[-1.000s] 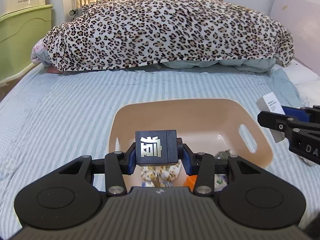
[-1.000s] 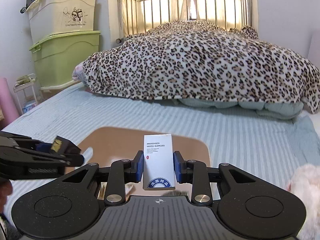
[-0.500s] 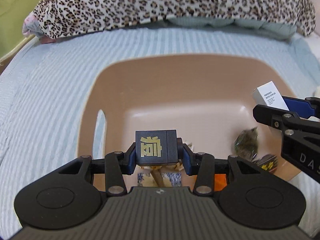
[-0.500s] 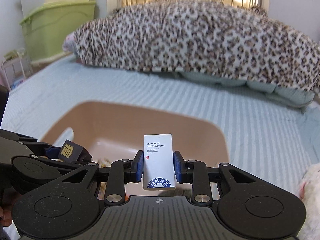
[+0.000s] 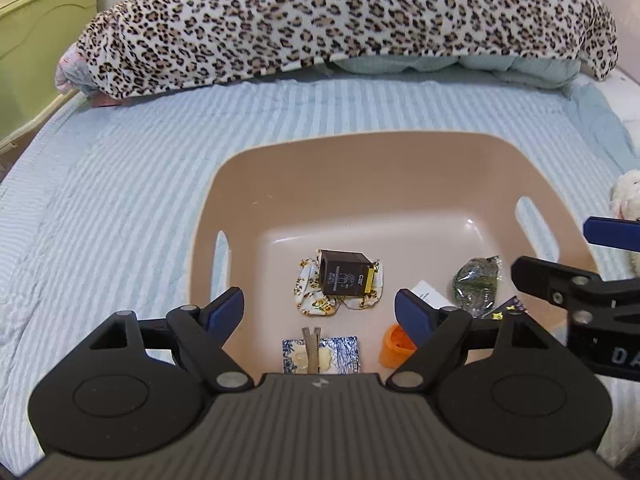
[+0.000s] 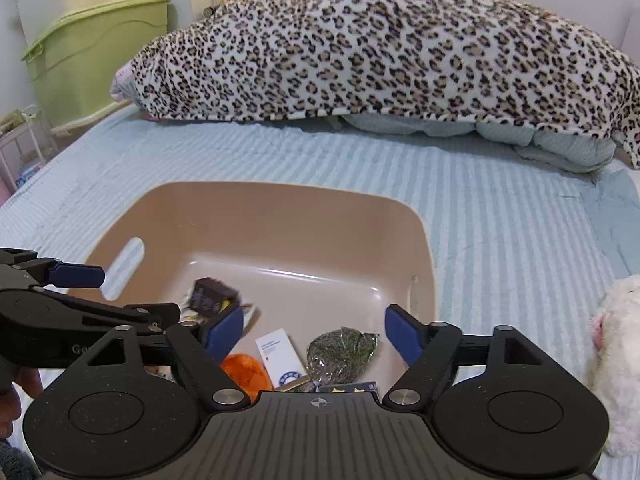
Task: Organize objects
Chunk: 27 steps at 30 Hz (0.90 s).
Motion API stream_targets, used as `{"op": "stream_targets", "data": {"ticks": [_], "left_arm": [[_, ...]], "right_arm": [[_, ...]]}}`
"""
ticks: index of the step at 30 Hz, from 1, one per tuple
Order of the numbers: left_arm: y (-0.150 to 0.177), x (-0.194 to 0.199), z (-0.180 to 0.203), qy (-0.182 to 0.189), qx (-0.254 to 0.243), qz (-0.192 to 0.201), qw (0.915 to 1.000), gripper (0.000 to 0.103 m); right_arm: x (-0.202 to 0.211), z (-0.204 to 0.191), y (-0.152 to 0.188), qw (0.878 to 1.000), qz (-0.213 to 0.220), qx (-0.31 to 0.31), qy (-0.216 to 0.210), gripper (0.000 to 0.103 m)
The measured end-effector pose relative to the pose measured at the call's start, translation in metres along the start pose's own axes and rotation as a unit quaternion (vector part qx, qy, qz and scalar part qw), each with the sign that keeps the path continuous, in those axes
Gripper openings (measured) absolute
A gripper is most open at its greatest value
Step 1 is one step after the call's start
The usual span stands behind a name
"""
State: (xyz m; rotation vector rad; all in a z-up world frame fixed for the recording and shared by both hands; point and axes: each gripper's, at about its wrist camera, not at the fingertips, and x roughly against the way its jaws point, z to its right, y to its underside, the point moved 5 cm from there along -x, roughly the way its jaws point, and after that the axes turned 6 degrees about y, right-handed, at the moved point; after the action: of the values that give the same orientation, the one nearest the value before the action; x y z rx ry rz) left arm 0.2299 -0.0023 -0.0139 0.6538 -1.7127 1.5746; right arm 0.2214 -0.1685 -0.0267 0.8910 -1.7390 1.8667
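Both grippers hang wide open and empty above the tan basin [image 5: 400, 168] on the bed [image 5: 120, 184]: the left gripper [image 5: 319, 308] over its near middle, the right gripper [image 6: 314, 326] over its near right. The black box [image 5: 346, 278] lies on a floral cloth [image 5: 316, 306] inside; the white box [image 6: 280, 354] rests beside a green packet [image 6: 342, 350]. This looks like the release step; next, lift clear and seek whatever remains outside, perhaps the white plush [image 6: 620, 364] at right.

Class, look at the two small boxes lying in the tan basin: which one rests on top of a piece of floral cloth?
The black box with the yellow end. It lies on the floral cloth, while the white box lies on the bare floor of the basin.
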Motion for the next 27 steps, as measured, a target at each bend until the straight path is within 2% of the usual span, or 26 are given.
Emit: {"op": "stream_targets", "data": {"ticks": [2, 7, 14, 27], "left_arm": [[0.003, 0.008, 0.002, 0.001, -0.005, 0.006, 1.0000, 0.084], [0.016, 0.026, 0.005, -0.001, -0.008, 0.009, 0.9999, 0.084], [0.029, 0.054, 0.006, 0.014, 0.001, 0.021, 0.9997, 0.084], [0.059, 0.111, 0.023, 0.027, -0.011, 0.052, 0.9982, 0.084]], "right_arm": [[0.012, 0.002, 0.001, 1.000, 0.004, -0.002, -0.001, 0.090], [0.037, 0.005, 0.005, 1.000, 0.004, -0.011, -0.005, 0.095], [0.067, 0.004, 0.019, 1.000, 0.010, -0.015, 0.004, 0.095], [0.113, 0.008, 0.055, 0.999, 0.014, -0.036, -0.011, 0.096]]}}
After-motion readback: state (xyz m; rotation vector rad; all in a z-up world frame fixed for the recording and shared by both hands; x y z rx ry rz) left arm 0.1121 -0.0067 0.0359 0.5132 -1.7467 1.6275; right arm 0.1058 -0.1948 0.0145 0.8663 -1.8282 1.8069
